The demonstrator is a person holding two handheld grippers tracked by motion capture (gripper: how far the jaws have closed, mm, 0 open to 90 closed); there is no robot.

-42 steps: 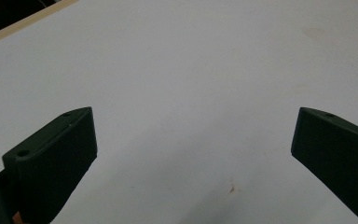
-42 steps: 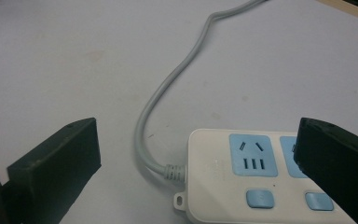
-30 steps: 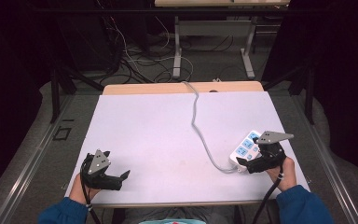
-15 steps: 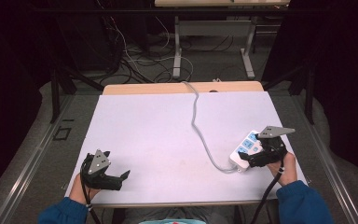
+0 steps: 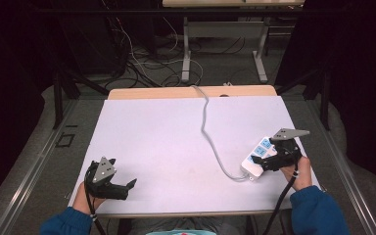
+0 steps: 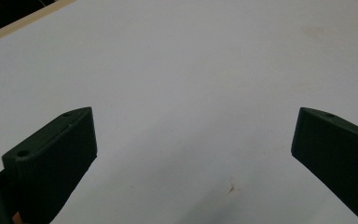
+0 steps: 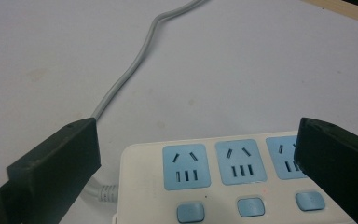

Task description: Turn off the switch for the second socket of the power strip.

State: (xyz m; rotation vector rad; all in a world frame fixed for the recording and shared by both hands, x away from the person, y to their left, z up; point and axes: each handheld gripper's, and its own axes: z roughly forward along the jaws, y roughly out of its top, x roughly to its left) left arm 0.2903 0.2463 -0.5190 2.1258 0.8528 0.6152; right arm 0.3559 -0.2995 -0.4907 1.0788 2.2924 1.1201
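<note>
Item 1: white plastic power strip [image 5: 260, 157] with pale blue socket faces and blue switch buttons. It lies flat near the right edge of the white-topped desk [image 5: 176, 142], sockets up, so you can get at its faces and buttons from above.

Item 2: grey power cord [image 5: 207, 128]. It leaves the strip's near end and snakes back across the desk and over the far edge. The slack probably lets you shift the strip without tugging the cord.

Item 3: your right gripper [image 5: 274, 161]. You hold it over the strip, jaws spread wide. In the right gripper view [image 7: 196, 163] the jaws straddle the cord end of the strip, and the first two sockets show between them. I cannot tell whether either jaw touches the casing. The spread looks set to close across the strip's width.

Item 4: your left gripper [image 5: 122, 188]. It sits near the front left corner of the desk, well apart from the strip, jaws wide with nothing but bare desk between them [image 6: 193, 154]. It seems parked there to stay out of the way.
</note>
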